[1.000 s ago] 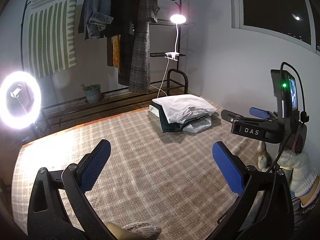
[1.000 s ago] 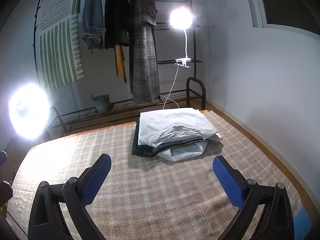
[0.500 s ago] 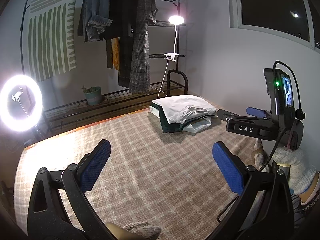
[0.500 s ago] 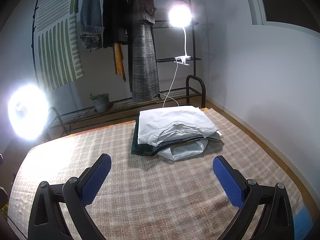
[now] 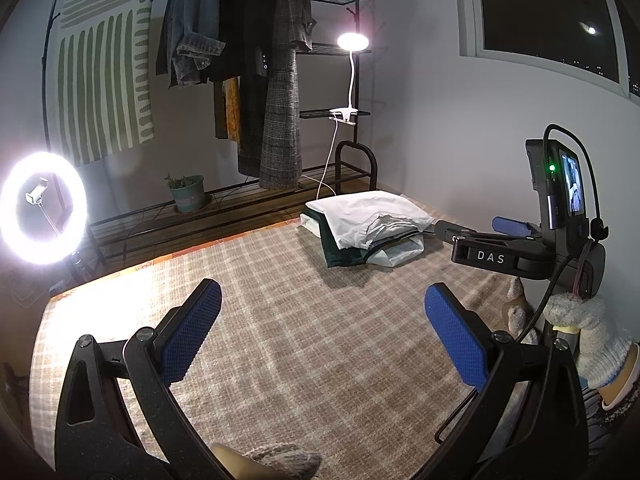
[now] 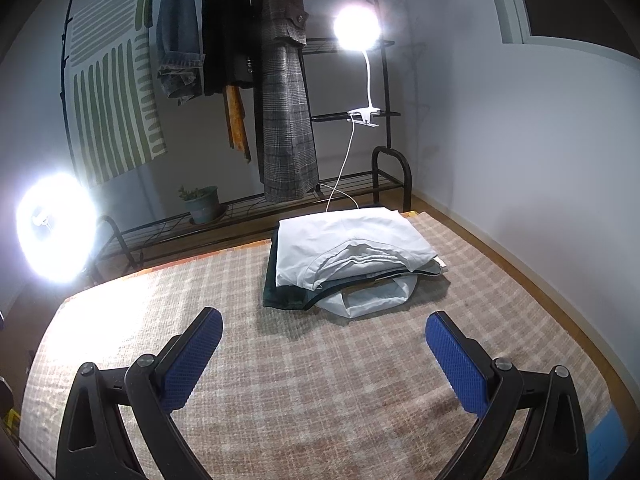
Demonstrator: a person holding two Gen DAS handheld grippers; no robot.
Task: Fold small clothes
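Layout as we find it

We note the stack of clothes (image 6: 352, 256) lying on the rug (image 6: 320, 380) toward its far edge; behind it stands the rack (image 6: 248, 216), with the ring light (image 6: 56, 228) at far left.

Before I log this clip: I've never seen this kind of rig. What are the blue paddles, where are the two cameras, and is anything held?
No robot here: a person holds a two-finger gripper in each hand, with a camera looking along the fingers. The blue paddles are the finger pads. One view shows the left gripper, open and empty, with the right gripper visible from the side. The other view shows the right gripper, also open and empty. On the checked rug lies a clothes pile, white garment on top, untouched.
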